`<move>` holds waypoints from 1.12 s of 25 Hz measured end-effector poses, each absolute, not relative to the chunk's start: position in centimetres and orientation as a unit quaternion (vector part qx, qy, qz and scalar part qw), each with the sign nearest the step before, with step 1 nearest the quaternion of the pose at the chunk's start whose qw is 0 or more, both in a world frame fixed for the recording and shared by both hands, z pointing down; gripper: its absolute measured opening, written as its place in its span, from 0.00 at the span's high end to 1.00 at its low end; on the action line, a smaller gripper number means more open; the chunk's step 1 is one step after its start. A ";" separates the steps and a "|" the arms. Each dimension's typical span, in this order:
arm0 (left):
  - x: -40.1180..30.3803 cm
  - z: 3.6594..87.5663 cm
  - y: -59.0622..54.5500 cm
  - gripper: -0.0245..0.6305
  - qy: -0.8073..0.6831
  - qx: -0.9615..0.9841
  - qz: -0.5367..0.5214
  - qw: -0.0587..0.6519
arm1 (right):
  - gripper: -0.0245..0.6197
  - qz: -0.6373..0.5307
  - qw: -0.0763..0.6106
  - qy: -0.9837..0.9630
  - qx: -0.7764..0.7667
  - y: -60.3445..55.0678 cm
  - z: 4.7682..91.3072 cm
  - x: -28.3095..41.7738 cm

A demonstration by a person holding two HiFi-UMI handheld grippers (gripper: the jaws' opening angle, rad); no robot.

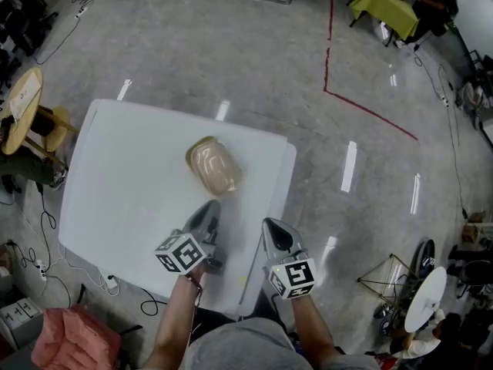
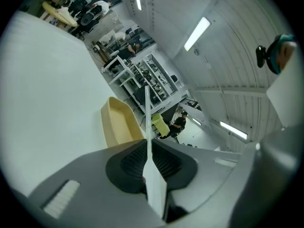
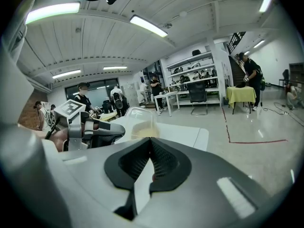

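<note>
A beige tub [image 1: 213,166] with rounded corners lies on the white table [image 1: 123,183], its far end towards the back. My left gripper [image 1: 211,206] hovers just in front of the tub, jaws shut, tips pointing at it. In the left gripper view the tub [image 2: 118,122] lies just beyond the shut left gripper [image 2: 148,144]; a thin white sliver stands in the seam and I cannot tell what it is. My right gripper [image 1: 271,223] is at the table's right front corner, shut and holding nothing. From the right gripper [image 3: 150,144] I see the tub [image 3: 140,123] and the left gripper [image 3: 118,129] beside it.
A round wooden side table [image 1: 21,102] stands left of the white table. A pink cloth [image 1: 73,338] lies on the floor at the front left, with cables near it. Red tape [image 1: 362,106] marks the floor at the right. A yellow-green covered table [image 1: 381,2] stands far back.
</note>
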State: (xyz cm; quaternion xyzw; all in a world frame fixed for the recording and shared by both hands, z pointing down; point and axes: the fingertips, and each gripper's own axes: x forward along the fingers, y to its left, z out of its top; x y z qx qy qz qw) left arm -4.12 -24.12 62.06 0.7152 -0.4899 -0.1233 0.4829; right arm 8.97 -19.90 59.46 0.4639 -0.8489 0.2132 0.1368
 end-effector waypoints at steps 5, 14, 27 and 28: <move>-4.2 59.7 -23.7 0.90 -0.515 0.749 -0.077 0.410 | 0.95 0.210 0.132 -0.850 0.465 -19.6 58.8 8.8; -4.7 55.1 -22.1 0.90 -0.524 0.795 -0.032 0.304 | 0.95 0.205 0.118 -0.852 0.467 -18.9 57.3 7.6; -6.1 52.6 -16.9 0.90 -0.535 0.812 0.022 0.233 | 0.95 0.182 0.097 -0.854 0.477 -15.8 54.2 6.7; -6.4 52.4 -16.4 0.90 -0.536 0.812 0.024 0.231 | 0.95 0.179 0.096 -0.854 0.478 -15.5 53.8 6.7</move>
